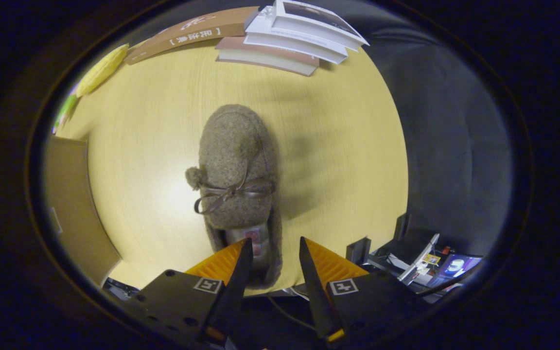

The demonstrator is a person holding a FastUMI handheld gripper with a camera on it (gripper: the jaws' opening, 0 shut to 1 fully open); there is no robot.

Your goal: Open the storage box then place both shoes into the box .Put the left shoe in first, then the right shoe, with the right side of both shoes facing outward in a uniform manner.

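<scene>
Claw (275,248): fingers parted, straddling heel of shoe (237,167), no contact evident | shoe: toe pointing away, on surface (338,146) | books (285,34): far edge.

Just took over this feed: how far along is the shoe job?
Nothing can be confirmed as done. The brown panel beside the shoe may be the storage box, but I cannot tell whether it is open. In hand: the gripper is at the heel of a brown slipper on the table, fingers either side of its rear edge; grip uncertain. Left: placing this shoe, then the other.
</scene>
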